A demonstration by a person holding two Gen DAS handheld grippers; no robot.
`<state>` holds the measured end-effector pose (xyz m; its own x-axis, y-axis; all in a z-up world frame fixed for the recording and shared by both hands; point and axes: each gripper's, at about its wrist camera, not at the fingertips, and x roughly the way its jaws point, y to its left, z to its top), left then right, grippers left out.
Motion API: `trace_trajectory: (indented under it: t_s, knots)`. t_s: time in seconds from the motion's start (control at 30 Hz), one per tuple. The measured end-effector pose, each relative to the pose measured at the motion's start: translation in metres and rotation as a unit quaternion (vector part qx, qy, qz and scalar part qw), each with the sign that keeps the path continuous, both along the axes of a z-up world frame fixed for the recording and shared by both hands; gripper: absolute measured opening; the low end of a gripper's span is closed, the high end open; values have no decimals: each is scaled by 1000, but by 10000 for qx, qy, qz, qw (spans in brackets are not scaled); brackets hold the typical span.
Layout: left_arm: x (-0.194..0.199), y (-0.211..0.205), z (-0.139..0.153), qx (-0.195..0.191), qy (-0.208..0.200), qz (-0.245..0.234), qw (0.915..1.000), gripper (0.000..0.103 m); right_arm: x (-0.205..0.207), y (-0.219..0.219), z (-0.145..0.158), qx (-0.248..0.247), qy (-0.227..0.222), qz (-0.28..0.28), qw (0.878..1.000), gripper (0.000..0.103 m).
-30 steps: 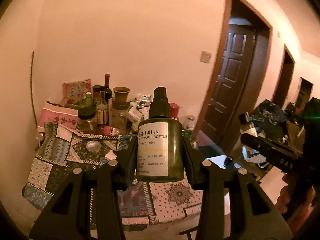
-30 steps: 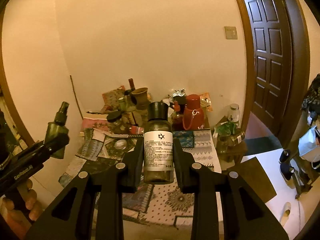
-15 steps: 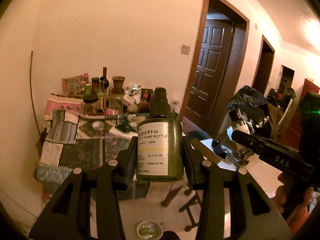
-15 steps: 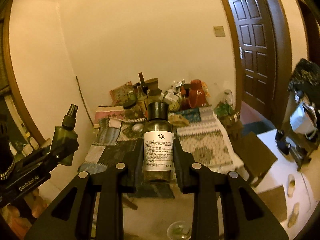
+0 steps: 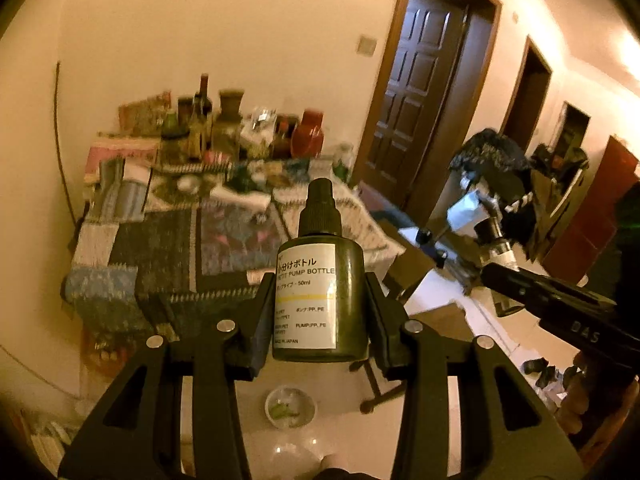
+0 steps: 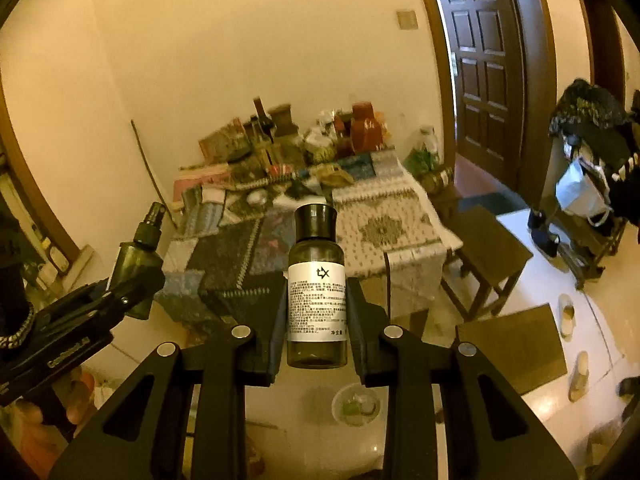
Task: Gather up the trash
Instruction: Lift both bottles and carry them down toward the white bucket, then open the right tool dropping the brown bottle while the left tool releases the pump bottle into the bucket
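Two small bottles, one per gripper, both held upright in the air above the floor and short of the table.

Item 1: pump bottle (image 5: 320,300), squat, dark olive, black spray cap, white label reading "PETIT PUMP BOTTLE" with Japanese text. Clamped by its sides between the fingers of the left gripper (image 5: 318,312).

Item 2: slim bottle (image 6: 317,304), dark translucent, black cylindrical cap, white label with a small logo and dense fine print. Clamped by its sides between the fingers of the right gripper (image 6: 316,316).

Surroundings: table (image 6: 384,228) draped in patchwork cloth, its far end crowded with bottles, jars, a red jug (image 6: 366,130) and crumpled packaging, all blurred. Small clear bowl (image 6: 356,404) with green contents on the floor, below the grippers. Dark wooden stool (image 6: 492,252) just beside the table's right edge. Flat cardboard sheet (image 6: 516,344) on the floor with slippers near it. Loaded rack with bags (image 6: 588,160) at far right.

Room: plain cream walls, pale glossy floor, dark panelled door (image 6: 484,64) in a brown frame, wall switch (image 6: 407,19) beside it.
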<state>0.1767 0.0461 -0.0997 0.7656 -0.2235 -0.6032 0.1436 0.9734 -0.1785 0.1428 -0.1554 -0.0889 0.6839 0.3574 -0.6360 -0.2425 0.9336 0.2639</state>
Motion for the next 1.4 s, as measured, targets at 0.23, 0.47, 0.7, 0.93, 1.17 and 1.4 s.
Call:
trace_trajectory:
  t_s: [0.23,0.47,0.7,0.93,1.17,1.4]
  knots:
    - [27,-14,-67,8,681,202,9975,41,26,-6,-66,-105,747,331,9966,26]
    - [50,-7,-170,-99,1473,640,9870,41,60,10,-172,-447,1538,793,9839,26]
    - [66,10,-291,-145,2417,882,9662,41,80,32,-274,-615,2071,1151,9696,26]
    - [77,14,-391,-127,2910,832,9530,41,92,50,-365,-597,2429,1502,9565,26]
    - [90,10,-461,-258,3284,701,9416,41,101,49,-419,-732,2602,1335,9535,53]
    - [106,-3,-514,-238,3593,506,9315,41,114,32,-449,-891,2740,927,9531,53]
